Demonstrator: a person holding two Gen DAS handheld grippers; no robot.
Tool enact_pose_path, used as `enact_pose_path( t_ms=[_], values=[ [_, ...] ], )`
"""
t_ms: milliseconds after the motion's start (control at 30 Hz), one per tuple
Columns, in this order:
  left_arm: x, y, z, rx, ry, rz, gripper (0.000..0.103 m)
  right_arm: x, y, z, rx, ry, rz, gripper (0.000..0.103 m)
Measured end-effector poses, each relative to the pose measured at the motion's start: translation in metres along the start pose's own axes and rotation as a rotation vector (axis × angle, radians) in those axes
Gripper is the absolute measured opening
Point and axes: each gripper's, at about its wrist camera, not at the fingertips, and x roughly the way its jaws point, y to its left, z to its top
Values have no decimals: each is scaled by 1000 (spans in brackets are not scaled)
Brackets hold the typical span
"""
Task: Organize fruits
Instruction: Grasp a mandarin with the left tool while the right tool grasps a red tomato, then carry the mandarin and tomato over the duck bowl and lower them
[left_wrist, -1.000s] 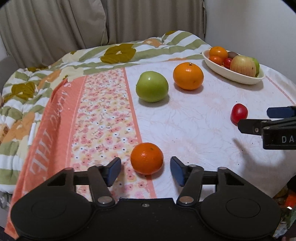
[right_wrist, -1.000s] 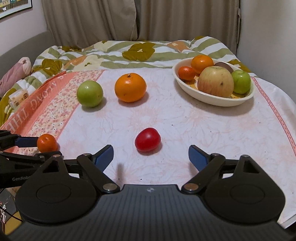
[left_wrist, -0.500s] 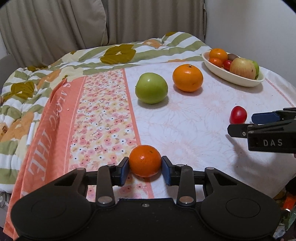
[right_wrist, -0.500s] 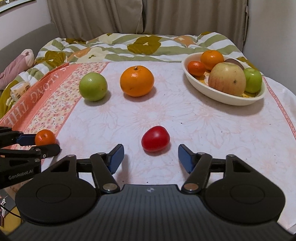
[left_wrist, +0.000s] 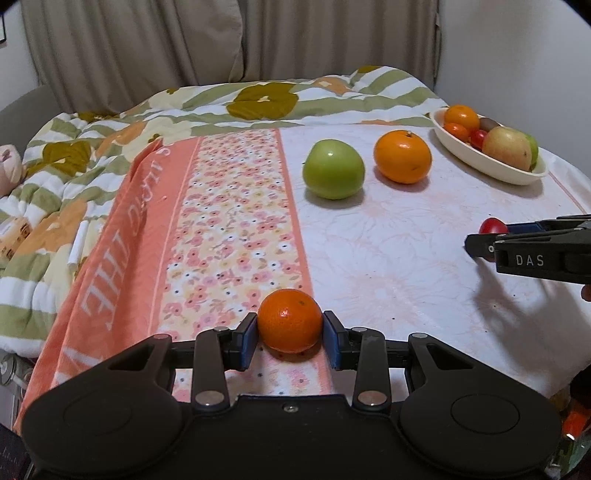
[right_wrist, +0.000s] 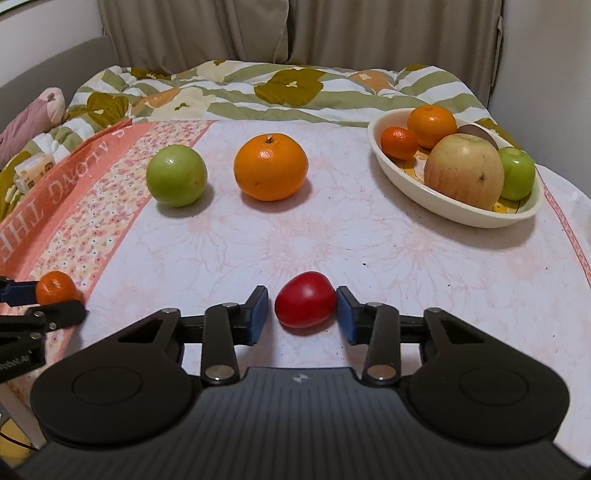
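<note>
Orange mandarin is pinched tight in the left gripper fingers, down on the bedspread. Right gripper is closing around the red tomato, with a gap on one side. Next, I'd guess: finish that squeeze, lift both to the bowl.

Open cloth between red tomato and bowl: clear lane toward bowl's near rim. Green apple and large orange stand side by side farther back, narrow gap between. Bowl already crowded with fruit, little bare floor at its near left. Rumpled quilt rises behind.
</note>
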Motion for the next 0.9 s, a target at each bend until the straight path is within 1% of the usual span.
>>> enact_pose_path(
  t_ms=[200,433,667,900],
  values=[
    [-8,3,1,-21,2,18,40,-4,1,4,-18,-1,11,50],
    [-24,-1,15,-36,-1,29,40,-25,0,20,-32,-25,50,50],
    [-45,-15,40,-35,-14,31,40,-54,-16,43,-29,-67,64,50],
    [-60,-44,81,-8,-63,3,40,-81,-51,72,-1,-107,51,50]
  ],
)
